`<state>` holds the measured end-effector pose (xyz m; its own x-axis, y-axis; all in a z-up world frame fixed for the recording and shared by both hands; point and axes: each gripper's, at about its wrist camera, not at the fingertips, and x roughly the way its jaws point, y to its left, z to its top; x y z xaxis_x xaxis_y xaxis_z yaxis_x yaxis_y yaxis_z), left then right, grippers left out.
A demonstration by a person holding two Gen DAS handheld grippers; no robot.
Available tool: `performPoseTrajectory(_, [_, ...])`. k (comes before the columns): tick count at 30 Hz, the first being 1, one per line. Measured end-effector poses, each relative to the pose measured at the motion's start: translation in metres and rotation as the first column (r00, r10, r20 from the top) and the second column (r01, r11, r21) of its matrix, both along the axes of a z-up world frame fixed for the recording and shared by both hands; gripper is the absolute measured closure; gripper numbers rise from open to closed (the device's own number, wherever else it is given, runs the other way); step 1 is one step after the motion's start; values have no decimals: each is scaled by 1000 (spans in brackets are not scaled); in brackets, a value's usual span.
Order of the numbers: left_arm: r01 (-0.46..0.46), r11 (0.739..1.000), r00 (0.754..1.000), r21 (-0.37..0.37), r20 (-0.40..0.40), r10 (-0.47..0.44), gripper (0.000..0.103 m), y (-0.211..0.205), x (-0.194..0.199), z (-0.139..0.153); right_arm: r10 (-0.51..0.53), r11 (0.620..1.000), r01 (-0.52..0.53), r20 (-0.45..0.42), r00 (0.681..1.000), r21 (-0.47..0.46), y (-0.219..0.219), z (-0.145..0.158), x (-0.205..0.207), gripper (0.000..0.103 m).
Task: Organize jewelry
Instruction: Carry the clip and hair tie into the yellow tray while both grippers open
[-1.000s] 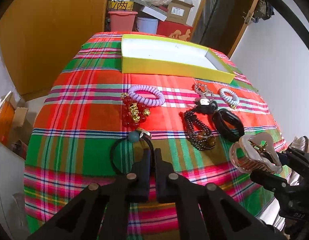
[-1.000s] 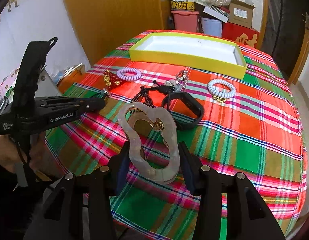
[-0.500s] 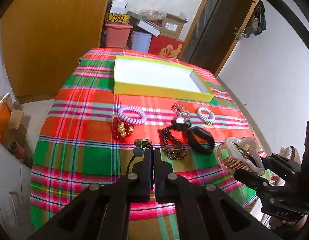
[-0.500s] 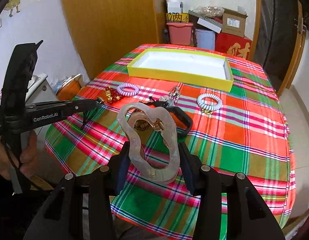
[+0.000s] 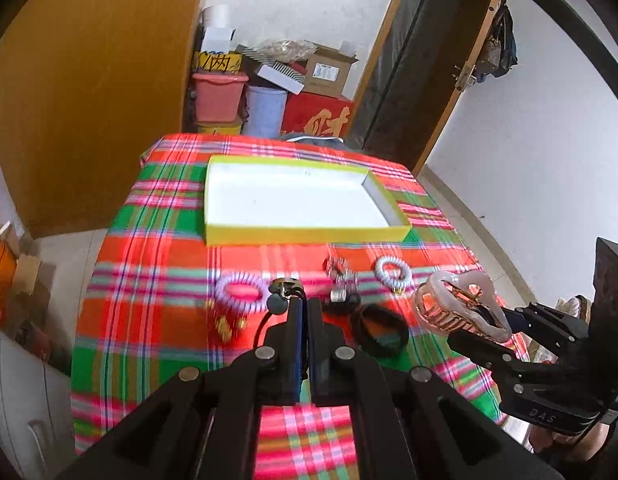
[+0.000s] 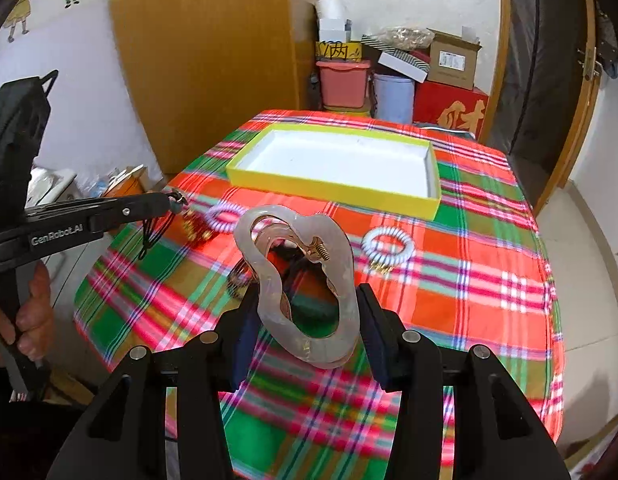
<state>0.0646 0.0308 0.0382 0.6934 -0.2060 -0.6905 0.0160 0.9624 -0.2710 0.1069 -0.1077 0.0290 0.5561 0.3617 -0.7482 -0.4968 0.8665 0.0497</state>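
Low in the centre of the right wrist view, the hair claw (image 6: 305,288) stands clamped in the right gripper (image 6: 307,328). At left, the left gripper (image 6: 171,202), jaws together, pinches a dangling black hair tie (image 6: 151,236), which could swing loose before the yellow box (image 6: 333,184).

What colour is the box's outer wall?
Yellow, with a white inside; the box shows best in the right wrist view.
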Motion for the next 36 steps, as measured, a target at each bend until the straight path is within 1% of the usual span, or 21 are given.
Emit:
performPoseTrajectory(5, [14, 1000, 1000, 12, 15, -14, 101, 1, 37, 6, -24, 1000, 24, 15, 1000, -2, -1, 4, 32, 55])
performPoseTrajectory(8, [20, 1000, 1000, 7, 10, -20, 101, 3, 61, 4, -38, 999, 38, 22, 999, -5, -1, 6, 55, 55])
performPoseTrajectory(11, [16, 1000, 1000, 18, 11, -16, 101, 8, 85, 2, -48, 999, 48, 30, 998, -17, 1, 6, 80, 55])
performPoseTrajectory(14, [15, 1000, 1000, 15, 8, -15, 101, 16, 110, -3, -59, 998, 59, 24, 998, -24, 3, 2, 106, 55])
performPoseTrajectory(19, [13, 999, 1000, 39, -2, -13, 101, 28, 151, -11, -70, 996, 71, 11, 997, -48, 10, -10, 149, 55])
performPoseTrajectory(23, [9, 999, 1000, 52, -25, -8, 101, 38, 180, -21, -78, 995, 77, -11, 997, -64, 14, -25, 180, 55])
performPoseTrajectory(27, [18, 997, 998, 71, -64, -14, 101, 42, 209, -37, -96, 993, 92, -46, 994, -67, 17, -39, 212, 55])
performPoseTrajectory(31, [12, 997, 995, 78, -103, -4, 101, 48, 226, -51, -110, 992, 105, -74, 991, -70, 19, -50, 236, 55])
performPoseTrajectory(36, [-2, 997, 991, 83, -134, 13, 101, 54, 236, -64, -124, 989, 116, -88, 988, -95, 23, -60, 257, 55])
